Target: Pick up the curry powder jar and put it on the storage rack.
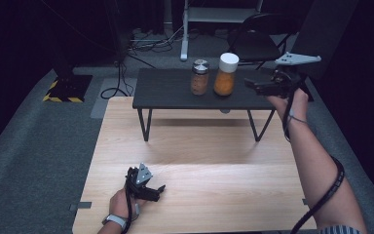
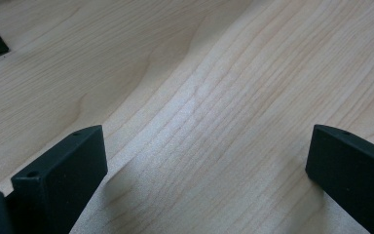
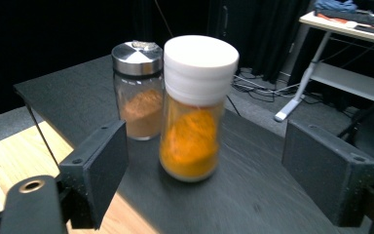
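The high view looks down and forward over the counter (image 1: 199, 170), the left gripper view hugs its wood closely, and the right gripper view nears the white-lidded jar (image 3: 195, 107) beyond it.

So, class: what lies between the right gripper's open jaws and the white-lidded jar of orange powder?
Nothing: in the right gripper view, only bare dark shelf top separates the right gripper from the jar.

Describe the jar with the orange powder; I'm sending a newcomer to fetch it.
On the small dark raised shelf at the wooden table's far end stand two spice jars. Take the taller orange-powder jar nearest the right gripper: white plastic lid, unlike the silver-capped brown-powder jar beside it.
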Demonstrator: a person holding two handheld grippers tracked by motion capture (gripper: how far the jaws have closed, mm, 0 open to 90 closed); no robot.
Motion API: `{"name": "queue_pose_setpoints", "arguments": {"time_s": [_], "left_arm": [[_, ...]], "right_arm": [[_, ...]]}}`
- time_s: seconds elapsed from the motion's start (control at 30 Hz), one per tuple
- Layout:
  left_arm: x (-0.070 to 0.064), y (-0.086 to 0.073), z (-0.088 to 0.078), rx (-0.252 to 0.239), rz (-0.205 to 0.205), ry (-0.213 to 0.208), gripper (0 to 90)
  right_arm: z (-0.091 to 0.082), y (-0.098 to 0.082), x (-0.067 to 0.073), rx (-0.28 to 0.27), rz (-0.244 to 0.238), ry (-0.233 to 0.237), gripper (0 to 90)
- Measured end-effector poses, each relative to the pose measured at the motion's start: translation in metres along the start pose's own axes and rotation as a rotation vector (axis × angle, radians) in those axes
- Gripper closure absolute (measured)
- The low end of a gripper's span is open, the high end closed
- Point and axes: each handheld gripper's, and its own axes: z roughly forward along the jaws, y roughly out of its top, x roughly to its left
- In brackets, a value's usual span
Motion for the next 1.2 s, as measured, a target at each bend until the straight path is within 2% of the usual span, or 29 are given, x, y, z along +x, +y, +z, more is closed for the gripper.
{"name": "queue_pose_setpoints", "arguments": {"time_s": [0.2, 0.37, 0.5, 0.77, 1.03, 1.2], "left_arm": [[0.001, 0.000, 0.000, 0.001, -0.001, -0.002, 0.9], [0.001, 0.001, 0.000, 0.003, -0.001, -0.003, 0.9], [0.001, 0.001, 0.000, 0.003, -0.001, -0.003, 0.9], [0.000, 0.000, 0.000, 0.001, -0.001, 0.000, 0.9], [0.000, 0.000, 0.000, 0.000, 0.001, 0.002, 0.9], [-0.001, 0.000, 0.000, 0.000, 0.001, 0.003, 0.9]], "right_arm": [[-0.028, -0.021, 0.001, 0.001, 0.020, -0.023, 16.8], [-0.034, -0.037, 0.003, 0.010, 0.036, -0.031, 16.8], [-0.029, -0.056, 0.008, 0.028, 0.041, -0.028, 16.8], [-0.006, -0.104, 0.016, 0.093, 0.068, 0.005, 15.6], [0.008, -0.156, 0.036, 0.186, 0.068, -0.002, 14.1], [0.017, -0.182, 0.041, 0.226, 0.091, 0.022, 12.5]]}}
